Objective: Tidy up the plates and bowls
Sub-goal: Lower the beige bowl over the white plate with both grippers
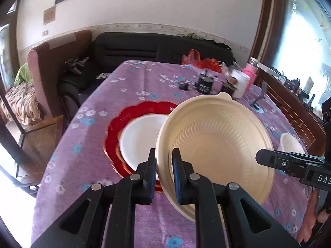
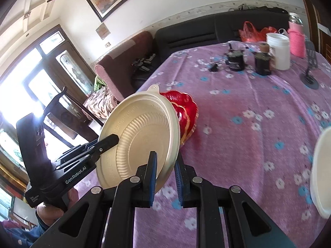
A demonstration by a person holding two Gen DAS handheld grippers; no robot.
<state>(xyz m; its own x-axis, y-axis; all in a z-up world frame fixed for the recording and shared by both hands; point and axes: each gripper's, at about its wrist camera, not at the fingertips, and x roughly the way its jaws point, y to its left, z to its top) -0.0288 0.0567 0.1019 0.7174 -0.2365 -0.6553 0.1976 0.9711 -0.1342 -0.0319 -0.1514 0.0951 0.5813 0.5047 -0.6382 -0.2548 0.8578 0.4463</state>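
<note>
A cream ribbed bowl [image 1: 217, 144] is held tilted above the purple tablecloth. My left gripper [image 1: 164, 177] is shut on its near rim. My right gripper [image 2: 164, 177] is shut on the opposite rim of the same bowl [image 2: 140, 136]; it shows in the left wrist view [image 1: 289, 163] at the right. A white plate [image 1: 140, 138] lies on a red scalloped plate [image 1: 115, 128] behind the bowl. The red plate [image 2: 186, 111] is partly hidden by the bowl in the right wrist view. Another white bowl [image 1: 290, 142] sits at the right, also seen as a rim [image 2: 320, 171].
Dark jars [image 1: 204, 82], a white tub [image 2: 278, 51], a pink bottle [image 2: 296, 41], a small stand [image 2: 309, 76] and a red bag [image 1: 206, 62] crowd the table's far end. A black sofa [image 1: 155, 47] and a pink armchair [image 1: 51, 66] stand beyond.
</note>
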